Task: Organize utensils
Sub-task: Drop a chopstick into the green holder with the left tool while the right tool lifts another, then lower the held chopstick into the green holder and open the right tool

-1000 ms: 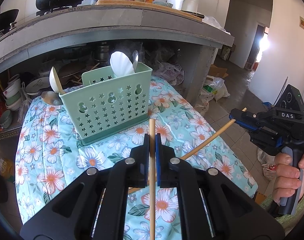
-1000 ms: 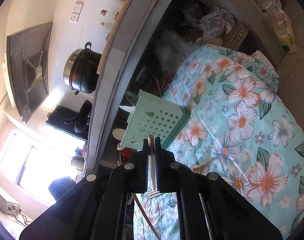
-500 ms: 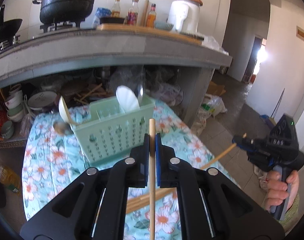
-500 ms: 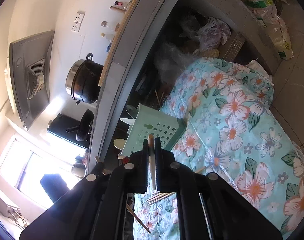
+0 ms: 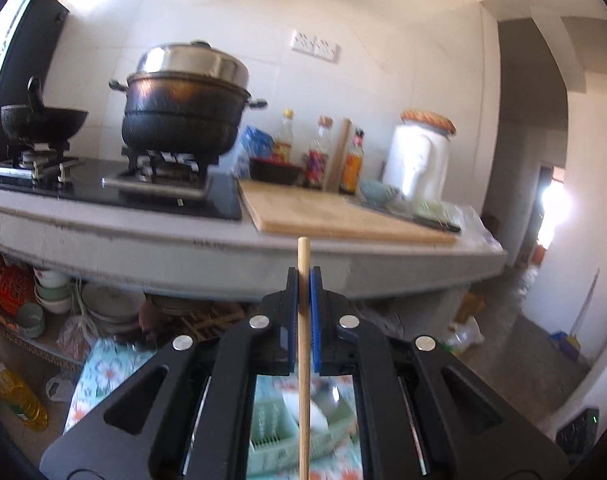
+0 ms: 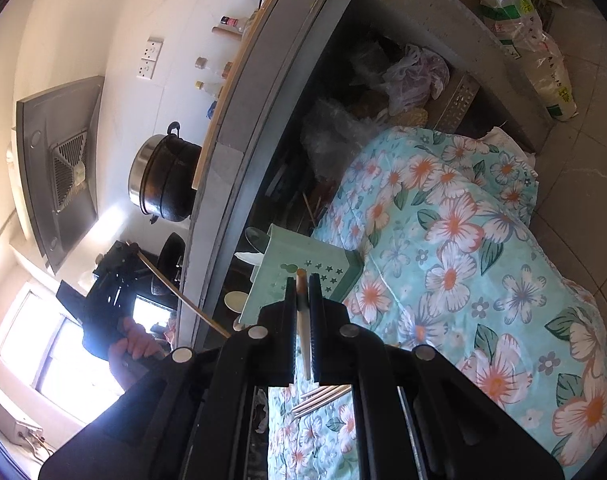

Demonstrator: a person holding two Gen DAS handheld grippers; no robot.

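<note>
Taking the green utensil basket on the flowered bench as the landmark: to its left in the right wrist view, the left hand-held gripper has risen well above it since a second ago, when it looked at the basket from bench height. Its own camera now faces the stove and black pot, with the basket only glimpsed far below between its arms. Its pads are pinched on a wooden chopstick, which runs straight up through them. I judge this lift as setting up a drop of the chopstick tip-first into the basket, beside the white spoon already standing there. Nearer the basket's front, the right hand-held gripper has hardly shifted; it is pinched on a pale-handled utensil, waiting its turn. More chopsticks lie on the cloth below.
</note>
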